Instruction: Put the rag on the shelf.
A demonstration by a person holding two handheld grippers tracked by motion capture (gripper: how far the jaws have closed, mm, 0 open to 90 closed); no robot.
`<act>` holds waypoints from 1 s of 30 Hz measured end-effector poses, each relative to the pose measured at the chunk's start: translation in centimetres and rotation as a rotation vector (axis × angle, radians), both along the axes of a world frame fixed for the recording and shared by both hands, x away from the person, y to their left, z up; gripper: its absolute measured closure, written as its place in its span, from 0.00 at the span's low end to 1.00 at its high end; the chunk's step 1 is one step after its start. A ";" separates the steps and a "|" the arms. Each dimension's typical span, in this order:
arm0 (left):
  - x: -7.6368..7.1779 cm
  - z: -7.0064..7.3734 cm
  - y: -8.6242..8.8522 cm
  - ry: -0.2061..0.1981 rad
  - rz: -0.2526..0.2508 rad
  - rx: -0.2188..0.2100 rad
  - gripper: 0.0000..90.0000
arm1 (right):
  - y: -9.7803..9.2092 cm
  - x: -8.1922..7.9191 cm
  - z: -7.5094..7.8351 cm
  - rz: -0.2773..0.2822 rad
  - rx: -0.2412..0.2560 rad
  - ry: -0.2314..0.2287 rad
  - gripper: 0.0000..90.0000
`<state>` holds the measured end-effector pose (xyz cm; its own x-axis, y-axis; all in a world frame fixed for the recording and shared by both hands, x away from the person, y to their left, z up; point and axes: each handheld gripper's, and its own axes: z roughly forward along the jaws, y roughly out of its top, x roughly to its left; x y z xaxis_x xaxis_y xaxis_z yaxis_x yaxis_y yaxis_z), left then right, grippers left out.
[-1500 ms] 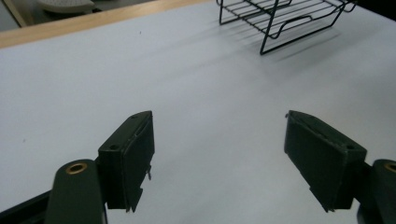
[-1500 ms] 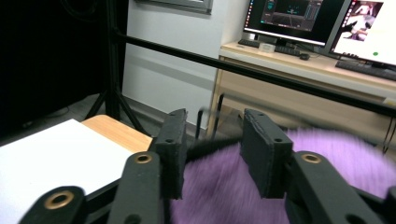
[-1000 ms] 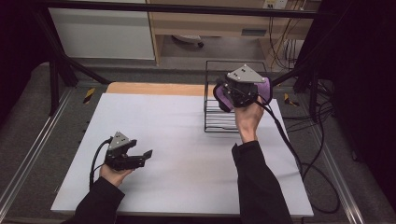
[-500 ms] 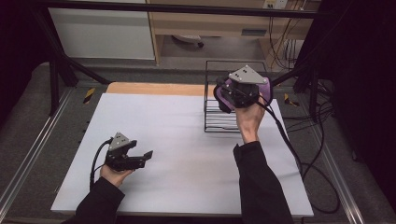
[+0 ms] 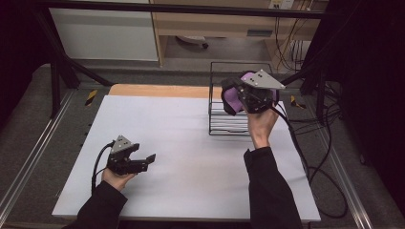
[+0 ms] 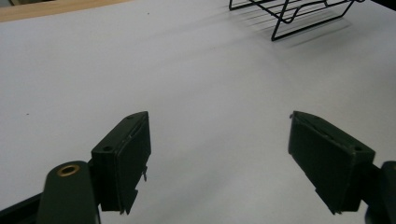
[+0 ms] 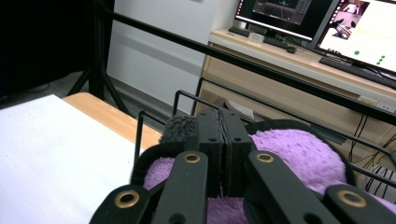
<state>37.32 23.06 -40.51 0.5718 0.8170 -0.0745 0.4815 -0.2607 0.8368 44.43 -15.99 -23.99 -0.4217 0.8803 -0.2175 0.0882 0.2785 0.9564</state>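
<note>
A fuzzy purple item with a black rim (image 5: pixel 232 98) hangs above a black wire rack (image 5: pixel 224 125) at the table's back right. My right gripper (image 5: pixel 228 91) is shut on its dark rim. In the right gripper view the closed jaws (image 7: pixel 223 122) pinch the black edge, with purple fleece (image 7: pixel 292 149) spreading behind them and the rack's bars (image 7: pixel 187 95) beyond. My left gripper (image 5: pixel 149 160) rests low over the front left of the white table (image 5: pixel 191 157). It stands open and holds nothing, as the left gripper view confirms (image 6: pixel 219 154).
The wire rack (image 6: pixel 299 18) stands far ahead in the left gripper view. A bare wooden strip (image 5: pixel 157 90) runs along the table's far edge. Cables (image 5: pixel 315 157) trail off the right side. Monitors and a desk (image 7: pixel 299 42) lie behind the rack.
</note>
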 end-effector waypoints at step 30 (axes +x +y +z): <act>0.1 -0.5 -0.4 0.022 -0.020 0.008 0.23 | -8.1 0.6 -0.6 -0.087 0.156 0.014 0.88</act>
<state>37.46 22.66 -41.05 0.5863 0.8060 -0.0812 0.4948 -0.2769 0.8237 45.06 -24.06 -24.54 -0.3447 0.9361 -0.0700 0.1190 0.1175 0.9859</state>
